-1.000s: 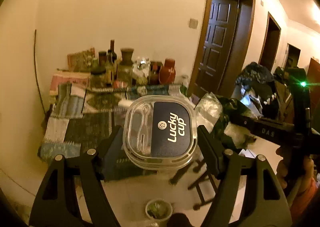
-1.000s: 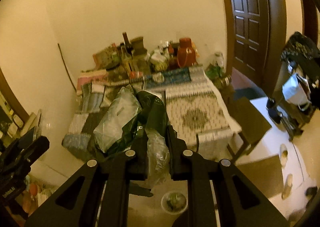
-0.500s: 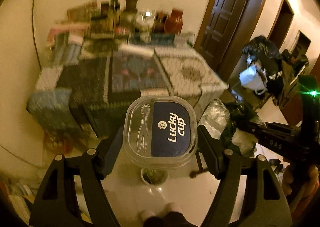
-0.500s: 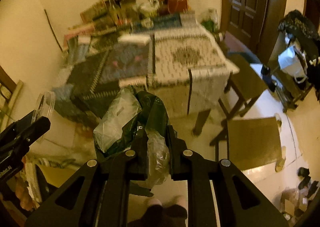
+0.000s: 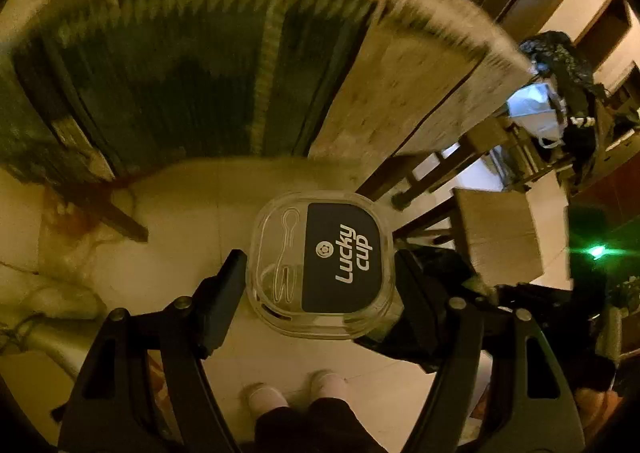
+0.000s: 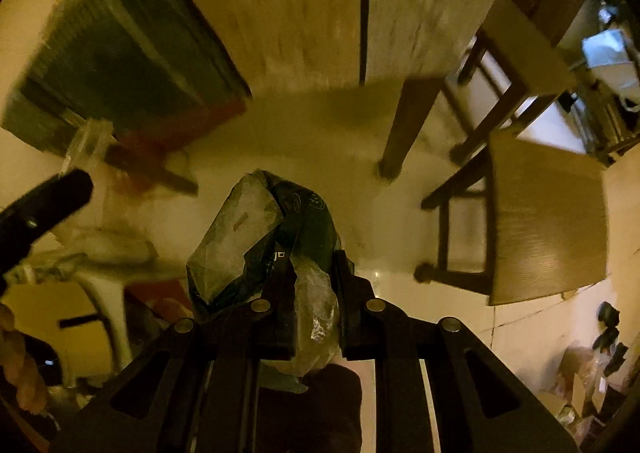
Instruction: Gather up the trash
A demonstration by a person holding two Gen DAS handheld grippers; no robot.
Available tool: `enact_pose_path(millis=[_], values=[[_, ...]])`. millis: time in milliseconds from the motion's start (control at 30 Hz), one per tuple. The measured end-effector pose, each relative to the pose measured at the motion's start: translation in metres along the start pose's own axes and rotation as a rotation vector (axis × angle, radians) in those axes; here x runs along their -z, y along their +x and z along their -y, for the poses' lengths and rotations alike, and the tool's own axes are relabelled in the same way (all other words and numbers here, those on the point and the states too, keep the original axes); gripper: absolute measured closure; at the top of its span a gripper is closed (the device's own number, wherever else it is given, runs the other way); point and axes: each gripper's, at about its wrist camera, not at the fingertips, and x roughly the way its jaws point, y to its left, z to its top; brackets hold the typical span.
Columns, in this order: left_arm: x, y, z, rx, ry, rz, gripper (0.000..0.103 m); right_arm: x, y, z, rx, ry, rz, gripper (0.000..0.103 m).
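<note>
A clear plastic lid (image 5: 320, 265) with a dark "Lucky cup" label and a moulded fork sits clamped between the fingers of my left gripper (image 5: 318, 273), which points steeply down at the pale tiled floor (image 5: 168, 261). My right gripper (image 6: 312, 293) is shut on a bunch of plastic wrappers (image 6: 260, 237), dark green and clear film crumpled together. In the right wrist view the left gripper's finger (image 6: 44, 201) shows at the left edge with the lid's rim (image 6: 86, 145) above it. A person's shoes (image 5: 296, 389) stand below the lid.
A table draped in patterned cloths (image 5: 224, 65) hangs over the floor ahead, its wooden legs (image 6: 404, 125) close by. A wooden chair (image 6: 544, 217) stands to the right. Bags and clutter (image 5: 560, 93) pile up at the far right; boxes and a white frame (image 6: 100, 293) sit at left.
Both grippers have dropped far down and tipped toward the floor, each keeping its load. The tabletop with its bottles has slid out of view; table legs, chair and shoes now show.
</note>
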Motion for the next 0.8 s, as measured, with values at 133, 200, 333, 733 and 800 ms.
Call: enact_pose_path(millis=[133, 200, 333, 733, 800], values=[[0.020, 0.056, -0.019, -0.026, -0.013, -0.044, 0.030, 0.006, 0.076, 0.001, 0.026, -0.024, -0.056, 0.090], [0.035, 0.086, -0.035, -0.029, -0.033, -0.070, 0.030, 0.008, 0.110, 0.002, 0.037, -0.029, -0.076, 0.090], [0.056, 0.136, -0.060, -0.048, -0.052, -0.109, 0.030, 0.008, 0.180, 0.003, 0.032, -0.039, -0.114, 0.090], [0.110, 0.256, -0.110, -0.068, -0.113, -0.207, 0.030, 0.030, 0.332, 0.007, -0.156, -0.018, -0.316, 0.078], [0.113, 0.264, -0.108, -0.061, -0.120, -0.222, 0.030, 0.035, 0.336, 0.010, -0.164, -0.024, -0.325, 0.078]])
